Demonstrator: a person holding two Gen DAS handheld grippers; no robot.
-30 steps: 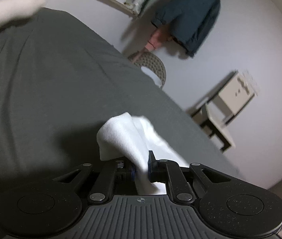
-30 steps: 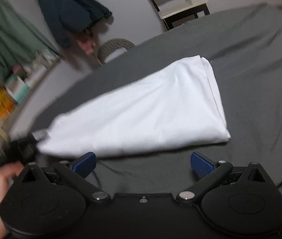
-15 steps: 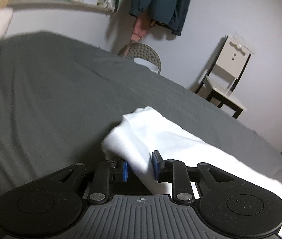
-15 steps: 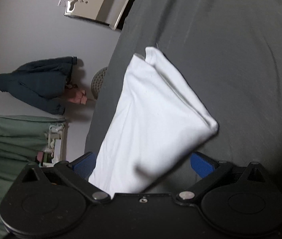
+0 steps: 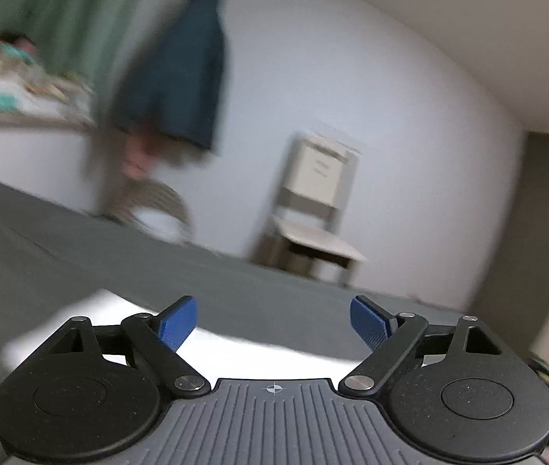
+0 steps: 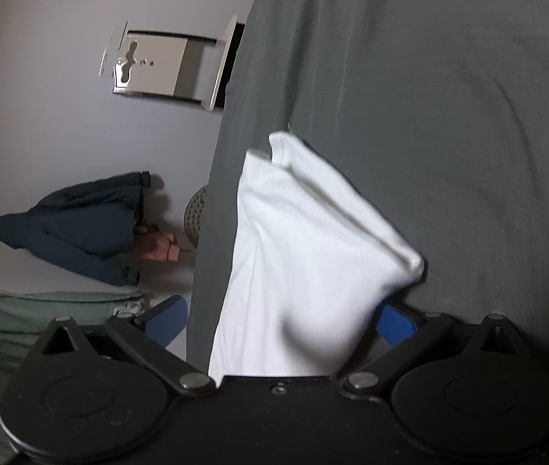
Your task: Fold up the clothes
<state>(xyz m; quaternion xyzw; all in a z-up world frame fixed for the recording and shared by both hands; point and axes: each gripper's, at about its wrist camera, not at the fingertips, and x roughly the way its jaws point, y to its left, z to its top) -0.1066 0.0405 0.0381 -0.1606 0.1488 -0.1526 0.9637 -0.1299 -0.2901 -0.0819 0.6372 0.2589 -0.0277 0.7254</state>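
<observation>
Left gripper: blue-padded jaws now spread wide and empty; half a second earlier they were pinched on a fold of the folded white cotton garment. That release suggests this fold is set down. The left view is motion-blurred, with only a white strip of the garment visible directly below the pads.

Right gripper: jaws wide apart, garment lying between them, nothing clamped.

The garment rests on the dark grey bed sheet, near the sheet's edge facing the wall. Judgement: the next grasp has not begun
</observation>
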